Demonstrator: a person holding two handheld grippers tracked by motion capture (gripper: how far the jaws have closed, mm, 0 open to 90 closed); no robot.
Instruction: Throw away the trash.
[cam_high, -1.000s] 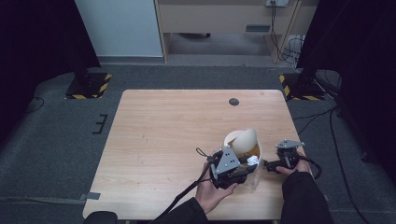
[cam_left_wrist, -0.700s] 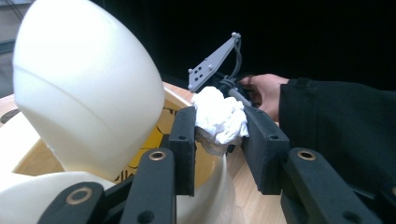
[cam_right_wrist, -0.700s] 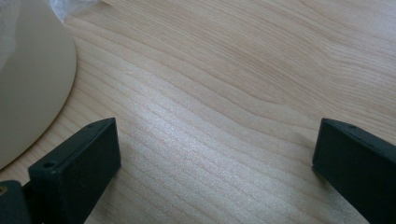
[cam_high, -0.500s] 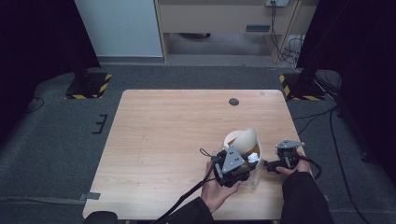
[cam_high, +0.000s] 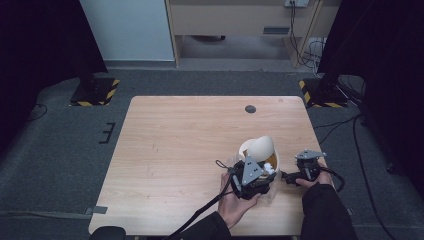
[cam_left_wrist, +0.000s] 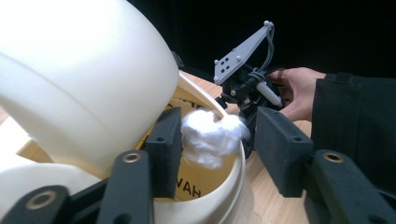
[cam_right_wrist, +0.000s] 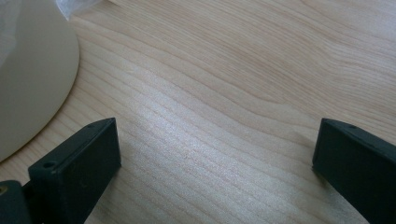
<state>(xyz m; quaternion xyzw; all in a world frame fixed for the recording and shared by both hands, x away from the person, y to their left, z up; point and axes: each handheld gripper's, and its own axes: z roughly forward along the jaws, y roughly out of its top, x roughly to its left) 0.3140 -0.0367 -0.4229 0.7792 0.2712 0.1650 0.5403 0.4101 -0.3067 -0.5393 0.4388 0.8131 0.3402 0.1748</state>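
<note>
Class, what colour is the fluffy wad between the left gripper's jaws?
White; the fluffy wad shows best in the left gripper view.

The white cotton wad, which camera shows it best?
The left gripper view: the cotton wad sits large and sharp at the cream container's rim, between the left tongs, whose jaws have just been opening. The high view shows a tiny white speck. The right gripper view looks at the table.
</note>
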